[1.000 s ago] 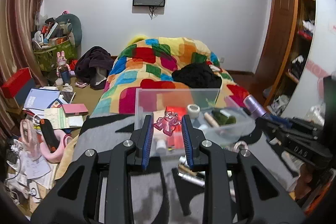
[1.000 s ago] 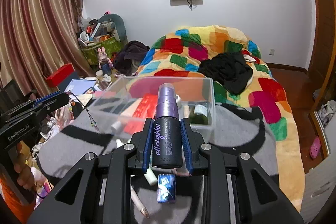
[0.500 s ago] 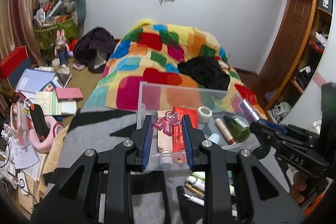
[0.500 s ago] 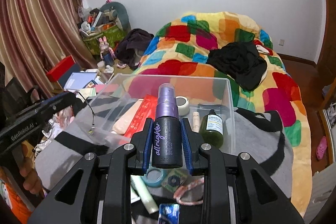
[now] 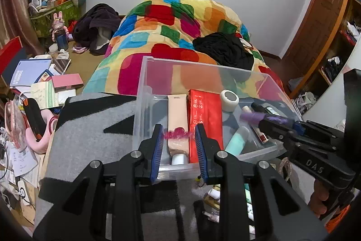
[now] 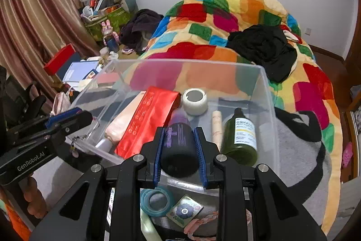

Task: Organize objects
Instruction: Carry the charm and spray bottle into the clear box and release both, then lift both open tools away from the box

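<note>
A clear plastic box (image 5: 144, 73) (image 6: 187, 62) stands on a grey and black blanket. It holds a beige tube (image 5: 177, 110), a red packet (image 5: 204, 119), a white tape roll (image 6: 195, 101) and a green bottle (image 6: 242, 139). My left gripper (image 5: 178, 134) is shut on a small pink bear charm (image 5: 177, 133), above the box's near end and over the beige tube. My right gripper (image 6: 179, 134) is shut on a black and purple spray bottle (image 6: 179, 150). The bottle is tipped forward over the box's near wall, its base towards the camera. Each gripper shows in the other's view, left gripper (image 6: 67, 119) and right gripper (image 5: 282, 125).
Loose items lie on the blanket before the box: a teal tape ring (image 6: 156, 201), a flowered card (image 6: 185, 210), a braided cord (image 6: 198, 223) and small tubes (image 5: 248, 202). A colourful quilt (image 6: 225, 12) with black clothing (image 6: 261, 46) lies beyond. Books and clutter cover the floor (image 5: 33, 83) on the left.
Both grippers have moved forward and down to the box's near end. The spray bottle has tipped from upright to pointing into the box. The pink charm now hangs over the beige tube.
</note>
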### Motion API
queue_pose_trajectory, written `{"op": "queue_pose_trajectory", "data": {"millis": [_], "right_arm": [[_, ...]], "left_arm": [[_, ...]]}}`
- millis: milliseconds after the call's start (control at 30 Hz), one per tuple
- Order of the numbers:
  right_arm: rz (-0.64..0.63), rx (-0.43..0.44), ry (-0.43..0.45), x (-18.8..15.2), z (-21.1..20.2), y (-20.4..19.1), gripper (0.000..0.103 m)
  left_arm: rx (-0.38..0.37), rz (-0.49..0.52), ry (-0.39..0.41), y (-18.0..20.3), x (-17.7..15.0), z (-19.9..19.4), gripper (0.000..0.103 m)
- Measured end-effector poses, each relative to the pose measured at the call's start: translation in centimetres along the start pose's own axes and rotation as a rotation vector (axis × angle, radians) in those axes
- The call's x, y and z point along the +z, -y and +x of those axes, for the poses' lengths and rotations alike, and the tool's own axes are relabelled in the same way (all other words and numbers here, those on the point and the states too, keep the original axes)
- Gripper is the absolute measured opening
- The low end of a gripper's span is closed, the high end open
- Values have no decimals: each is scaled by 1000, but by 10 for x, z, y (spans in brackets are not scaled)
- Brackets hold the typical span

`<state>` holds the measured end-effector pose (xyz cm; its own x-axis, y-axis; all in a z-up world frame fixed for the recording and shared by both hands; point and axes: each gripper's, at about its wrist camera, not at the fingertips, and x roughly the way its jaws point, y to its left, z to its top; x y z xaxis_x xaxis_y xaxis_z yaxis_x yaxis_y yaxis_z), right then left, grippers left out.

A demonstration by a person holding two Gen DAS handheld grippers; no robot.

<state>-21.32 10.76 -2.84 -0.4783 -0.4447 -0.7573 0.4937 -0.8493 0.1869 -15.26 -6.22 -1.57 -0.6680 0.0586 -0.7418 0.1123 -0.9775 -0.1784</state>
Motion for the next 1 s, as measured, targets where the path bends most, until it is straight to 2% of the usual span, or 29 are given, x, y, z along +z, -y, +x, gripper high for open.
{"op": "queue_pose_trajectory", "data": {"millis": [333,400,633,800,1000], "right_arm": [[-17,10,25,-5,-19,-1,25],[-21,10,42,-7,-28,-1,28],[-40,-11,94,-18,-55,-3,34],[-31,-18,116,-29,-69,3,43],[-8,-71,116,-49,-78,22,46]], "left_arm": [[-26,17,-1,9,0,-12,31],[-24,30,12,13,-2,-18,39],[-14,99,63,34,-12,-41,53],[-19,142,65,48,-24,-48,69],[-6,164,-2,61,-42,-28,72]]}}
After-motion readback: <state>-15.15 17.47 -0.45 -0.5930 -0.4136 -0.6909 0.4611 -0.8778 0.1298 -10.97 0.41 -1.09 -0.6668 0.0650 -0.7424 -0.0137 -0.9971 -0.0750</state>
